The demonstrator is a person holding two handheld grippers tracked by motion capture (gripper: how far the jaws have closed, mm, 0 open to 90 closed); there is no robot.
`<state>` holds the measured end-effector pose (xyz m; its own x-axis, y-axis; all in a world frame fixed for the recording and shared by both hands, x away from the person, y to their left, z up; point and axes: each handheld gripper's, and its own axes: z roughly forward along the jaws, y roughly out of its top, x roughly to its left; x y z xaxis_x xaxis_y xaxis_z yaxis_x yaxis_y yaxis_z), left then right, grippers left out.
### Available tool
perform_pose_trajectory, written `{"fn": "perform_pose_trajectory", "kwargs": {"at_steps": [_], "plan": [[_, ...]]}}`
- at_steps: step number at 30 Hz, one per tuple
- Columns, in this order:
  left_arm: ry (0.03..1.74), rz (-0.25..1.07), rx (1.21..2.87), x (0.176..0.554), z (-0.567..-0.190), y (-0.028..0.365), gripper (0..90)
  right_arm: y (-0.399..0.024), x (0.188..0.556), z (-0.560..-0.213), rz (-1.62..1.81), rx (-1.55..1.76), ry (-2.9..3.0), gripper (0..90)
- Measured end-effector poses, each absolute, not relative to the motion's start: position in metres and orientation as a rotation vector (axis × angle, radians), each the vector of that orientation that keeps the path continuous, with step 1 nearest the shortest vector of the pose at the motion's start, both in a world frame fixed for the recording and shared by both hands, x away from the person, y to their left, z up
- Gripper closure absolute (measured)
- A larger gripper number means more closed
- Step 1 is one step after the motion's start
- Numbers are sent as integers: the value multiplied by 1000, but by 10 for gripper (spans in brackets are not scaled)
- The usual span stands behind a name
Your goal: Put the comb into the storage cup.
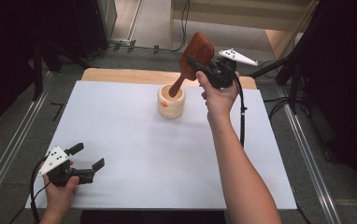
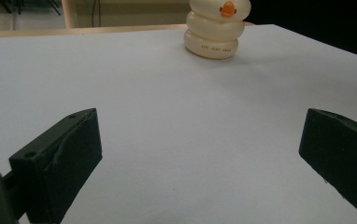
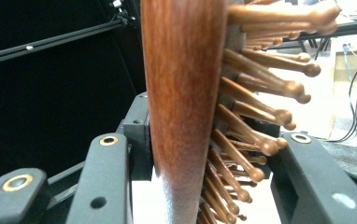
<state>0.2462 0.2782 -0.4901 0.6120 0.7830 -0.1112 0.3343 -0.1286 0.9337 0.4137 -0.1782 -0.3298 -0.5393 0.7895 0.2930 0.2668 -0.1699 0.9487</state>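
High view: right tongs (image 1: 200, 65) clamp hairbrush (image 1: 197, 49) above cup (image 1: 171, 106); left tongs (image 1: 87, 158) gape, resting.

It looks like a lab or recording studio: black curtains (image 1: 8, 56) at nine and three o'clock, metal floor rails (image 1: 8, 154), loose cables (image 1: 279, 107), and a white-covered bench (image 1: 167, 158) at centre.

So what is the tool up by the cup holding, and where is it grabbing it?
The right tool grips a wooden hairbrush by its bristled head; the handle end points down into the cream cup. The left tool is open and holds nothing.
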Motion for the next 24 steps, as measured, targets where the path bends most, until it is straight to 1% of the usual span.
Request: {"fn": "perform_pose_trajectory", "kwargs": {"at_steps": [11,24], "plan": [[919,502,1720,246,-490,279,0,-174,424,-331,1733,1194,1685,530],[919,501,1718,246,-490,279,0,-168,437,-349,1677,1232,1704,527]]}}
